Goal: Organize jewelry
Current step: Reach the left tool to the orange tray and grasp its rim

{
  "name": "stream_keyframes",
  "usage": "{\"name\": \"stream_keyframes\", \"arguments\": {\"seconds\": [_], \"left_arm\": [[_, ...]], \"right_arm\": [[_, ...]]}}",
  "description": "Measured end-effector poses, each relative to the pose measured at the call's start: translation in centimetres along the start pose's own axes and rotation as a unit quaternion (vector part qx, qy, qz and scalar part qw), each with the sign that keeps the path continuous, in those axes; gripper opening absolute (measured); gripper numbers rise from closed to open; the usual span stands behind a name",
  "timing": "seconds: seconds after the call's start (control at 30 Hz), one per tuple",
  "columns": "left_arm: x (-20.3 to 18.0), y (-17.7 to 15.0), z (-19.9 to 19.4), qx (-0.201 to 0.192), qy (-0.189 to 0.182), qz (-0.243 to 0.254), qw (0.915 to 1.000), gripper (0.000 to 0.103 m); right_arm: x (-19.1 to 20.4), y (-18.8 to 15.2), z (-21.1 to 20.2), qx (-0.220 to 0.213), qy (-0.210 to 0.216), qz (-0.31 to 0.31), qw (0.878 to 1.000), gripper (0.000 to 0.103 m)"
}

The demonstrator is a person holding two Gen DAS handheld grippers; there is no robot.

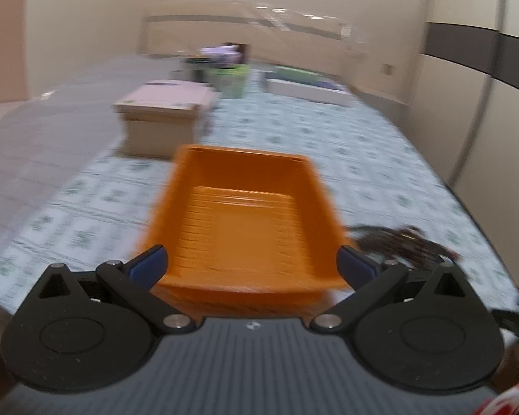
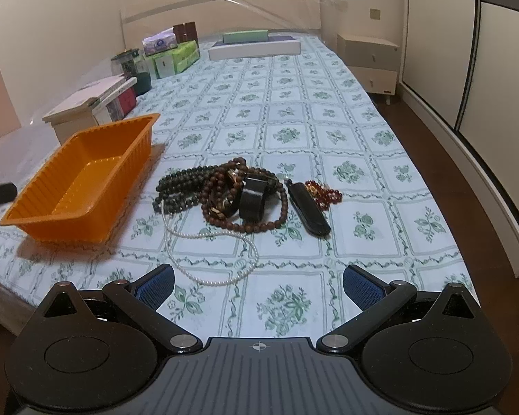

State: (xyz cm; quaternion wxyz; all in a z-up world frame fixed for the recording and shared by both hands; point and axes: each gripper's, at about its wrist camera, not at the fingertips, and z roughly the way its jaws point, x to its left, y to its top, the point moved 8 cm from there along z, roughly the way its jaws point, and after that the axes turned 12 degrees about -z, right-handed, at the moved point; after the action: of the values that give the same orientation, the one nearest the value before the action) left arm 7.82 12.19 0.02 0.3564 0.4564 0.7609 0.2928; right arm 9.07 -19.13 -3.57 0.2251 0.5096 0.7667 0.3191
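Observation:
An empty orange tray [image 2: 83, 180] lies on the floral bedsheet at the left; the blurred left wrist view shows the orange tray [image 1: 242, 221] just ahead of my open left gripper [image 1: 251, 264]. Right of the tray lies a jewelry heap: dark bead strands [image 2: 181, 190], brown bead necklaces [image 2: 225, 207], a black bangle [image 2: 252, 200], a black case [image 2: 308, 211], a red bead bracelet [image 2: 323, 193] and a white pearl necklace [image 2: 218, 259]. My right gripper [image 2: 257, 287] is open, hovering near the pearl loop, holding nothing. The jewelry heap [image 1: 398, 242] appears as a blur.
Cardboard boxes [image 2: 86, 107], a dark jar [image 2: 135, 69] and tissue packs [image 2: 173, 55] line the bed's left side. A long white box [image 2: 256, 48] lies at the headboard. A nightstand [image 2: 370, 62] and wardrobe doors [image 2: 467, 69] stand right.

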Motion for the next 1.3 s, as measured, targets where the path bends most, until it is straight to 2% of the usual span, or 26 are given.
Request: {"name": "stream_keyframes", "arguments": {"seconds": [0.13, 0.23, 0.37, 0.43, 0.5, 0.73, 0.97, 1.3], "left_arm": [[3.9, 1.8, 2.6, 0.006, 0.028, -0.023, 0.9993, 0.103], [6.2, 1.7, 4.7, 0.026, 0.03, -0.04, 0.9984, 0.103], [7.7, 1.1, 6.8, 0.047, -0.006, -0.073, 0.9962, 0.101], [8.1, 1.0, 7.1, 0.044, -0.026, -0.086, 0.995, 0.098], [8.4, 0.9, 7.6, 0.049, -0.029, -0.086, 0.9947, 0.095], [9.1, 0.0, 9.1, 0.078, -0.05, -0.098, 0.9909, 0.074], [9.2, -0.8, 10.0, 0.096, -0.052, -0.11, 0.9879, 0.04], [8.5, -0.3, 9.5, 0.096, -0.029, -0.089, 0.991, 0.016]], "right_arm": [[0.2, 0.3, 0.6, 0.003, -0.001, -0.005, 1.0, 0.103], [0.4, 0.3, 1.0, 0.008, -0.002, -0.008, 1.0, 0.103], [0.5, 0.2, 1.6, 0.017, -0.006, -0.013, 1.0, 0.103], [0.6, 0.1, 2.0, 0.023, -0.008, -0.015, 1.0, 0.103], [0.8, -0.1, 2.6, 0.029, -0.008, -0.017, 0.999, 0.103], [2.2, -0.1, 4.3, 0.044, 0.004, -0.027, 0.999, 0.103], [3.4, 0.6, 5.3, 0.045, 0.012, -0.04, 0.998, 0.103], [3.1, 0.4, 5.7, 0.048, 0.014, -0.039, 0.998, 0.103]]}}
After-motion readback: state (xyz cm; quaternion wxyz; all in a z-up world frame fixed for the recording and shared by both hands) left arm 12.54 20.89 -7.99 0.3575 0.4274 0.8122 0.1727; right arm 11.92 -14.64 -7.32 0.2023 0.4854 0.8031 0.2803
